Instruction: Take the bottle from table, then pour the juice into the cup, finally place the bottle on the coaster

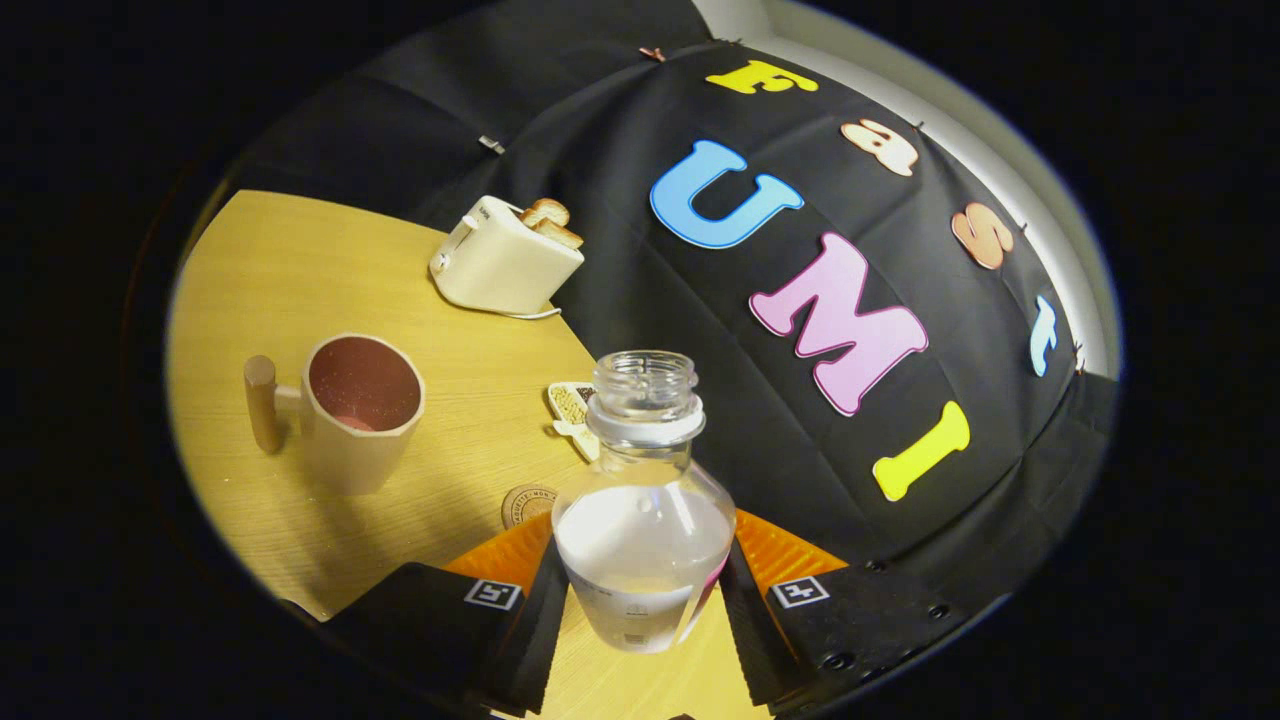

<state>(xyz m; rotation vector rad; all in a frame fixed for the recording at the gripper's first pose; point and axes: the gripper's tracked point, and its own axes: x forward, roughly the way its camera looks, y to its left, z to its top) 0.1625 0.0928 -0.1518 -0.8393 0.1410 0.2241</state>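
- Gripper (pixel 640 600) clamped on the bottle (pixel 643 520): both fingers (pixel 535 620) press against its lower body, one on each side, so the bottle sits squarely between them.
- Bottle is clear plastic with no cap on its threaded neck; a pale ring circles the neck just below the threads.
- Liquid inside looks whitish and cloudy, filling the lower part of the bottle up to around the shoulder.
- A label wraps the bottle's lower body where the fingers hold it; its print is too small to make out.
- Whole scene appears tilted in the gripper view, with the wooden counter (pixel 300 270) slanting away; whether the bottle's base touches the counter I cannot tell.
- Cup (pixel 350 410), beige with a dark reddish inside and a wooden handle, stands upright on the counter, well apart from the bottle and off to the side of the fingers.
- Round cork coaster (pixel 527 505) lies flat on the counter just beside the bottle, partly hidden behind it, between the bottle and the cup.
- A small flat patterned piece (pixel 573 415) lies on the counter beyond the coaster, close to the bottle's neck.
- Cream toaster (pixel 503 258) with two slices of toast (pixel 551 220) sticking out of its slots stands farther back, near the black cloth wall (pixel 780 420).
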